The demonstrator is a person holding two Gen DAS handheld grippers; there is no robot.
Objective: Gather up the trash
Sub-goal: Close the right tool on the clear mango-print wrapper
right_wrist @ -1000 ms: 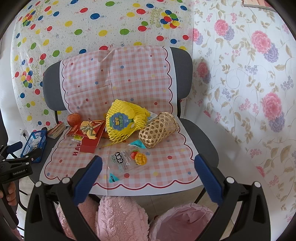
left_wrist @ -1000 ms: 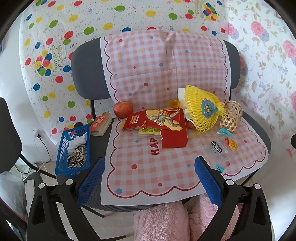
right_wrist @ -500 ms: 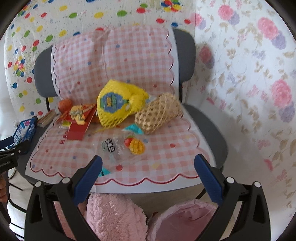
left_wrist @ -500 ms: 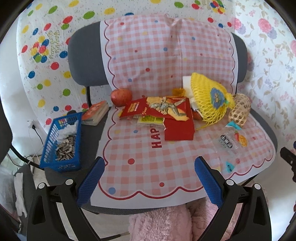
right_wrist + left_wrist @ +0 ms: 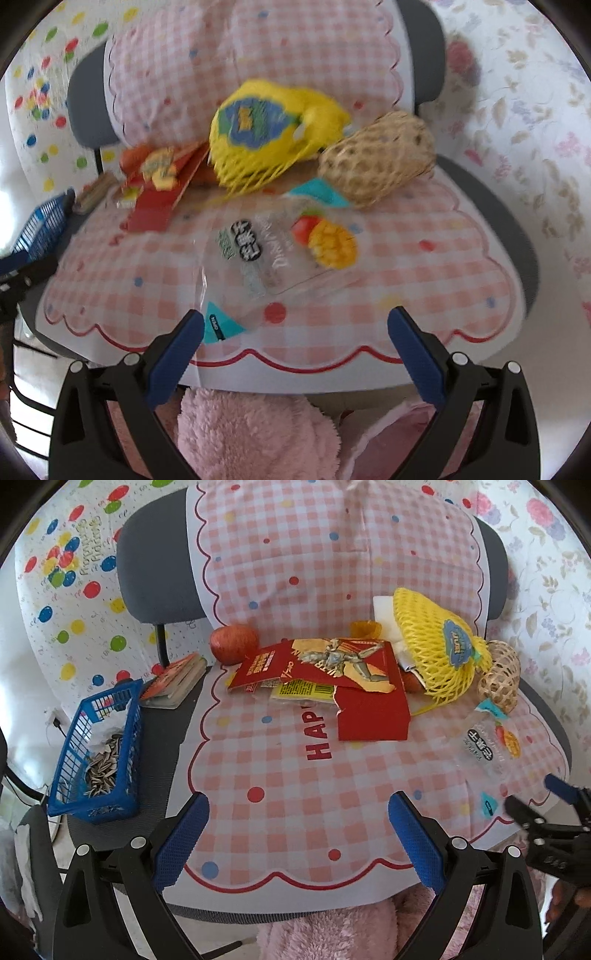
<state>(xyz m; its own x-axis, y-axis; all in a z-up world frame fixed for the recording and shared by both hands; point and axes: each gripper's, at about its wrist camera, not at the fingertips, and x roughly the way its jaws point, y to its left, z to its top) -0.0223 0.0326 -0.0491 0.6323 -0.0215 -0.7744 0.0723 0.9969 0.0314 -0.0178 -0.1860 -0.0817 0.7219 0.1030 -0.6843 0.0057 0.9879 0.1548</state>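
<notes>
Both your wide-open, empty grippers, left [image 5: 297,834] and right [image 5: 295,347], have closed in on the seat, right lined up on the clear plastic fruit-print wrapper [image 5: 273,251] mid-frame, presumably first trash.

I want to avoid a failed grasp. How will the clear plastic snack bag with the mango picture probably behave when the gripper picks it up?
The clear snack bag looks thin, flat and empty, so probably floppy and very light. It lies flush on the checked cloth, so its glossy film may slide rather than lift. The open right gripper might catch its near corner better.
</notes>
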